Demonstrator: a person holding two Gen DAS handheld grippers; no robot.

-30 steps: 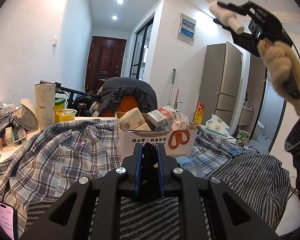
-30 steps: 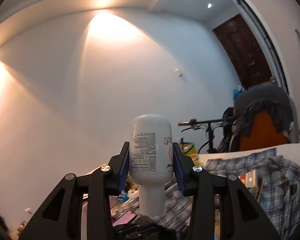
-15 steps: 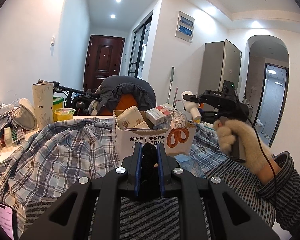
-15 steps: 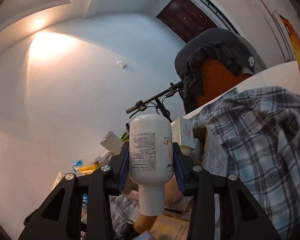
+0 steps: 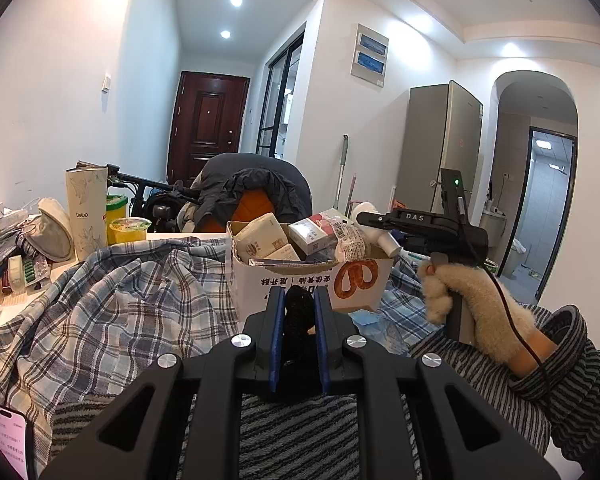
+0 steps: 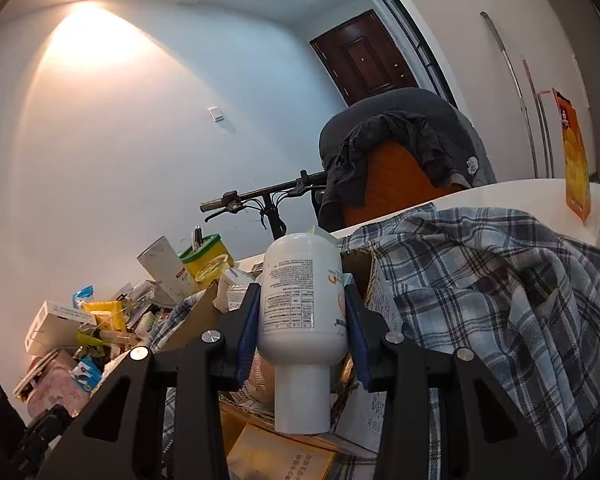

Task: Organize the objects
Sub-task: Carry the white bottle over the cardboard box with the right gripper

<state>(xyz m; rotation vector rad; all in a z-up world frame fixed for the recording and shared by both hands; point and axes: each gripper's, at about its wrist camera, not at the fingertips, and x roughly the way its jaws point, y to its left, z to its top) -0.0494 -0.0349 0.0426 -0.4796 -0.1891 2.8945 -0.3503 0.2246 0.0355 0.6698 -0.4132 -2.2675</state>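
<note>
Two wrist cameras showed a cluttered white table draped with a blue plaid shirt.

In the right wrist view, the right gripper had its jaws closed on a white plastic bottle. The blue pads pressed the bottle's sides across its printed label. The bottle lay along the gripper, its rounded base pointing away and its white cap toward the camera. Gripping the wide body rather than the narrow cap probably gave the pads a firmer, flatter hold.

In the left wrist view, that gripper appeared at the right, held by a hand in a fuzzy tan glove with a striped sleeve. The bottle hung just above the right edge of an open cardboard box printed with a pretzel. The box already held small cartons and packets, nearly to its rim. The bottle looked poised to be set down inside with the other sorted items, though little free room showed.

The left gripper sat low in its own view, pointing toward the box. Its jaws were closed tight on a small black object, perhaps knitted fabric; what it was could not be told. It seemed to be waiting its turn.

More loose clutter lay at the table's left end, including a tall white carton and a yellow cup. A phone lay at the lower left.
</note>
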